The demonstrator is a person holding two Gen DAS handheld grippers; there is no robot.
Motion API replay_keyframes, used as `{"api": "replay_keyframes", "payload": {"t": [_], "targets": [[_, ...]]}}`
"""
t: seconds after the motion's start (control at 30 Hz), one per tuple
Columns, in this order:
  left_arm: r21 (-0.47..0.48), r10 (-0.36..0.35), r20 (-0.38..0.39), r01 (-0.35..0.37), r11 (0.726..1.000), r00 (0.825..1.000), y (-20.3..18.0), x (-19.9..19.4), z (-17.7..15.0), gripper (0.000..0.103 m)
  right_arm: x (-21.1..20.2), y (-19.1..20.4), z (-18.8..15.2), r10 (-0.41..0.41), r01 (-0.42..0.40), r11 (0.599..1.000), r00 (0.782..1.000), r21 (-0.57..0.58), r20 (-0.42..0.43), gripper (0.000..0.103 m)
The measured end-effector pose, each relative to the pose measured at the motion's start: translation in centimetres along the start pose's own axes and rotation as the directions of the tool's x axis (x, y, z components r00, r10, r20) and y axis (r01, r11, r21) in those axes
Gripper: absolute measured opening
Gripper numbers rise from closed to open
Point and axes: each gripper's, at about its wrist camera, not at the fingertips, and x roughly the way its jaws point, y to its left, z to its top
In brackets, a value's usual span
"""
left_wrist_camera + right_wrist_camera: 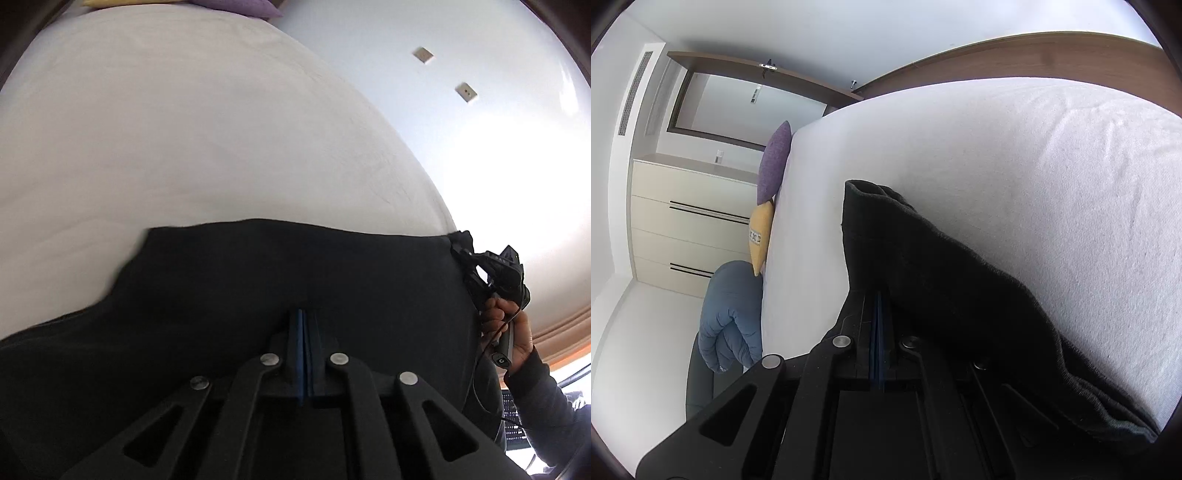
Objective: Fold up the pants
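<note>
Black pants [295,269] hang stretched in front of a white bed [184,129]. My left gripper [303,314] is shut on the pants' near edge, its blue pads pressed together. In the left wrist view my right gripper [460,251], held by a hand, pinches the pants' far right corner. In the right wrist view the right gripper [881,295] is shut on the pants [942,266], which drape over its right side and hide its fingertips. The bed [997,166] lies behind.
A purple pillow [774,162], a yellow pillow [761,236] and a blue duvet [729,314] sit at the bed's head end. A cream dresser [687,221] stands by the wall. A wooden frame [1034,55] borders the bed.
</note>
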Motion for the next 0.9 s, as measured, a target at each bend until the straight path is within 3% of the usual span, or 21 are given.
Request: {"api": "replay_keyframes", "payload": {"t": [0.1, 0.13, 0.2, 0.27, 0.33, 0.37, 0.43, 0.5, 0.53, 0.57, 0.63, 0.7, 0.73, 0.77, 0.8, 0.83, 0.87, 0.9], "targets": [[-0.017, 0.048, 0.034, -0.048, 0.999, 0.998, 3.5, -3.5, -0.9, 0.005, 1.2, 1.2, -0.8, -0.014, 0.014, 1.0, 1.0, -0.024, 0.012, 0.0], [-0.033, 0.117, 0.053, -0.115, 0.993, 0.992, 4.7, -5.2, -1.2, 0.005, 1.3, 1.3, -0.9, -0.017, 0.018, 0.999, 1.0, -0.027, 0.013, 0.0], [-0.085, 0.187, 0.101, -0.179, 0.98, 0.977, 6.8, -8.1, -1.6, 0.005, 1.2, 1.7, -0.9, -0.023, 0.024, 0.999, 1.0, -0.026, 0.012, 0.0], [-0.168, 0.299, 0.162, -0.272, 0.948, 0.94, 8.7, -11.7, -2.2, 0.004, 1.4, 2.1, -0.8, -0.031, 0.031, 0.999, 0.999, -0.021, 0.007, 0.0], [-0.275, 0.414, 0.213, -0.353, 0.895, 0.885, 10.1, -15.2, -3.5, 0.004, 1.2, 3.0, -0.8, -0.055, 0.055, 0.998, 0.998, -0.022, -0.001, 0.0], [-0.302, 0.428, 0.226, -0.355, 0.885, 0.875, 10.2, -16.0, -4.0, 0.004, 1.0, 3.7, -1.0, -0.07, 0.07, 0.997, 0.998, -0.028, -0.006, 0.0], [-0.297, 0.382, 0.27, -0.301, 0.906, 0.884, 8.5, -17.3, -5.0, 0.004, 0.3, 5.9, -2.8, -0.046, 0.044, 0.997, 0.998, -0.058, -0.032, 0.0], [-0.204, 0.31, 0.297, -0.257, 0.945, 0.903, 4.5, -16.6, -5.7, 0.004, -0.3, 8.4, -5.5, 0.034, -0.04, 0.995, 0.996, -0.086, -0.077, 0.0], [-0.153, 0.263, 0.3, -0.226, 0.962, 0.917, 2.0, -15.3, -6.1, 0.01, 0.0, 9.6, -7.7, 0.073, -0.086, 0.991, 0.989, -0.101, -0.127, 0.0], [-0.114, 0.226, 0.292, -0.201, 0.973, 0.929, -0.2, -13.7, -6.5, 0.024, 0.6, 10.7, -10.2, 0.099, -0.122, 0.986, 0.976, -0.115, -0.192, 0.0], [-0.015, 0.215, 0.229, -0.217, 0.976, 0.95, -3.9, -9.3, -7.9, 0.039, 2.8, 12.2, -15.7, 0.129, -0.181, 0.976, 0.931, -0.124, -0.34, 0.0], [0.027, 0.264, 0.163, -0.271, 0.962, 0.951, -4.3, -6.5, -9.3, 0.039, 4.9, 12.2, -20.7, 0.116, -0.184, 0.977, 0.884, -0.107, -0.454, 0.0], [0.048, 0.302, 0.155, -0.313, 0.949, 0.941, -3.9, -5.4, -10.6, 0.037, 6.0, 11.6, -22.5, 0.072, -0.15, 0.981, 0.867, -0.12, -0.493, 0.0], [0.051, 0.282, 0.192, -0.297, 0.954, 0.94, -3.3, -5.8, -11.6, 0.035, 6.5, 10.8, -23.1, 0.051, -0.132, 0.983, 0.865, -0.128, -0.5, 0.0], [0.032, 0.261, 0.199, -0.272, 0.962, 0.945, -2.5, -6.3, -11.9, 0.032, 6.7, 10.1, -22.8, 0.083, -0.16, 0.98, 0.865, -0.116, -0.494, 0.0], [-0.008, 0.236, 0.193, -0.239, 0.971, 0.952, -1.3, -7.1, -12.2, 0.022, 6.2, 9.7, -22.1, 0.101, -0.176, 0.977, 0.874, -0.118, -0.475, 0.0], [-0.039, 0.245, 0.19, -0.242, 0.969, 0.951, -0.1, -8.2, -12.5, 0.01, 5.9, 8.5, -21.1, 0.091, -0.167, 0.978, 0.886, -0.129, -0.454, 0.0], [-0.05, 0.265, 0.188, -0.26, 0.964, 0.946, 0.9, -8.8, -12.4, 0.005, 5.1, 8.1, -19.9, 0.081, -0.151, 0.979, 0.902, -0.135, -0.423, 0.0]]}}
